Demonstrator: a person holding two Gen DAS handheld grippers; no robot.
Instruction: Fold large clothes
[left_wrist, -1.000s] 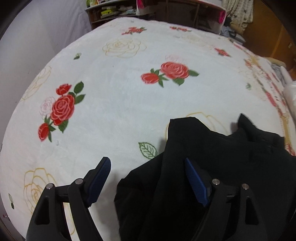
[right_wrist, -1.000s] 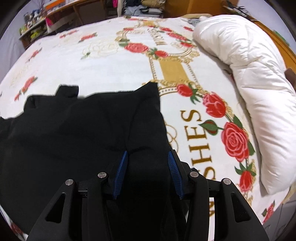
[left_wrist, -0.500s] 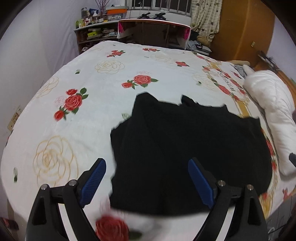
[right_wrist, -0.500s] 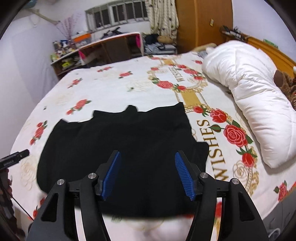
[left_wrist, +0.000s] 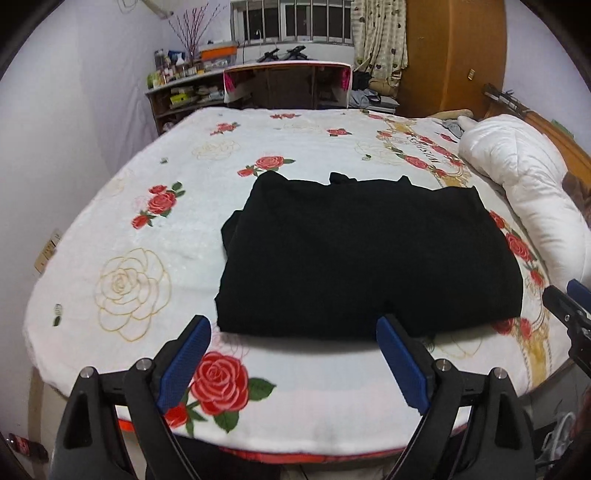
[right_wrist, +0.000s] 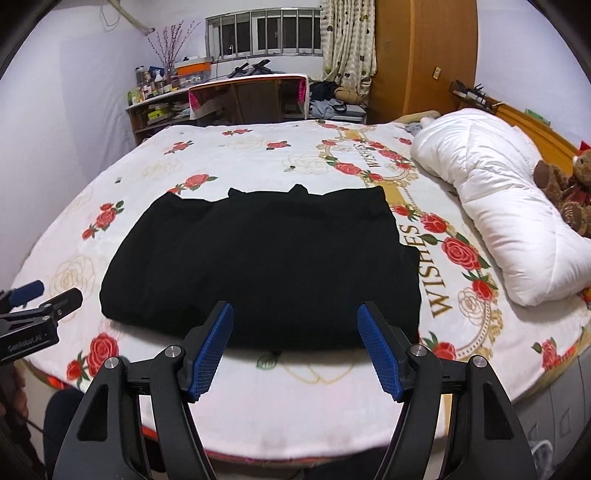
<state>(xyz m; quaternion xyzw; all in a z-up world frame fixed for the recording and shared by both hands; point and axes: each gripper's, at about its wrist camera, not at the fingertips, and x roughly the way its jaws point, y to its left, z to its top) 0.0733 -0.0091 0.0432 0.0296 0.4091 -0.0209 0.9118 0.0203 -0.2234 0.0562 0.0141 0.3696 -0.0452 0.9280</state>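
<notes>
A black garment (left_wrist: 365, 254) (right_wrist: 266, 266) lies folded into a broad rectangle on the rose-patterned bed cover (left_wrist: 147, 229) (right_wrist: 258, 162). My left gripper (left_wrist: 293, 363) hangs open above the bed's near edge, short of the garment, with nothing between its blue pads. My right gripper (right_wrist: 295, 349) is held back the same way, its jaws still opening and empty. Each gripper shows in the other's view: the right gripper's tip (left_wrist: 569, 306) at the right edge, the left gripper's tip (right_wrist: 33, 310) at the left edge.
A rolled white duvet (left_wrist: 532, 195) (right_wrist: 506, 214) lies along the bed's right side, with teddy bears (right_wrist: 569, 188) beside it. A desk (left_wrist: 288, 85) and cluttered shelves (left_wrist: 177, 88) stand behind the bed. A wall runs along the left.
Both grippers have drawn back and up from the garment toward the bed's near edge. The right gripper, closed on the cloth earlier, has let go and opened wider; the garment now lies flat.
</notes>
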